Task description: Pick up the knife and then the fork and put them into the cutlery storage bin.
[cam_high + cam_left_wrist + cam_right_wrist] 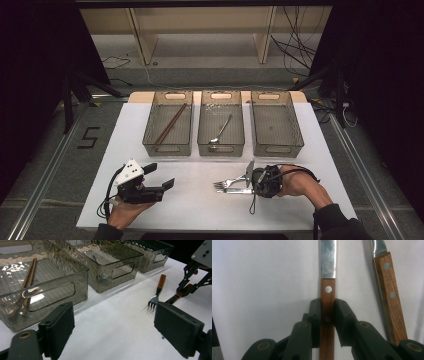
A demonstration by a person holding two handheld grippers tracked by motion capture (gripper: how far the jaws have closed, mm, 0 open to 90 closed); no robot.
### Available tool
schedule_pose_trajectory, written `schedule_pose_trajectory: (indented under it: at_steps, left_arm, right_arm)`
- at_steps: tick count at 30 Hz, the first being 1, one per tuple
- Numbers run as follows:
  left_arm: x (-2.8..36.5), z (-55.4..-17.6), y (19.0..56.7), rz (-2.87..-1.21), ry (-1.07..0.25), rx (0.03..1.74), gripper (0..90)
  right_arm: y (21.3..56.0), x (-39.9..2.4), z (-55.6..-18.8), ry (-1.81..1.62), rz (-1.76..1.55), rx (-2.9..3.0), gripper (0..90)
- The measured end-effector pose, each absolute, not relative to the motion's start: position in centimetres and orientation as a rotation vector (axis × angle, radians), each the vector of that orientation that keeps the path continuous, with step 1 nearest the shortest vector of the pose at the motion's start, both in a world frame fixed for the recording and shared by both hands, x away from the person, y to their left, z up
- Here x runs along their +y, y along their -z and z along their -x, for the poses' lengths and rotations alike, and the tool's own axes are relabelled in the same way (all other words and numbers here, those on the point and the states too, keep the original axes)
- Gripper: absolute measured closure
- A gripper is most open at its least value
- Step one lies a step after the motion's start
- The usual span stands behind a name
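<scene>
Two forks with wooden handles lie side by side on the white table, tines to the left. My right gripper is shut on the handle of one fork, near the metal neck. The second fork lies just to its right, untouched. From above, the right gripper sits at the forks' handle ends, at the front right of the table. My left gripper rests at the front left, open with nothing between its jaws. The left gripper view shows the free fork and the right gripper beyond it.
Three clear grey bins stand in a row at the back. The left bin holds brown chopsticks, the middle bin holds a spoon, and the right bin holds nothing. White table surface lies between the bins and the grippers.
</scene>
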State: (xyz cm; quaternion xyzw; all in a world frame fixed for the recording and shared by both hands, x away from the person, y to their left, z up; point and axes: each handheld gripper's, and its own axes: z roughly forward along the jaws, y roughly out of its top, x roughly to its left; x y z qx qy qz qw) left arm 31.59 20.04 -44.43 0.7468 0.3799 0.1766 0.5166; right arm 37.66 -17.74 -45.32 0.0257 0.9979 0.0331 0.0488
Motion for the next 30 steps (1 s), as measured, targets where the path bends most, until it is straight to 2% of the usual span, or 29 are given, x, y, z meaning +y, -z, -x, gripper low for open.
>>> schedule_pose_trajectory:
  at_steps: [11, 30]
  left_arm:
    - [20.0, -31.6, 44.5, -1.803, -0.424, 0.909, 16.2]
    - [20.2, -31.6, 44.5, -1.789, -0.433, 0.910, 16.3]
  right_arm:
    - [44.8, -18.1, -37.0, -0.119, -0.024, 3.061, 77.1]
    - [42.6, -19.7, -37.2, -0.405, -0.135, 2.991, 77.1]
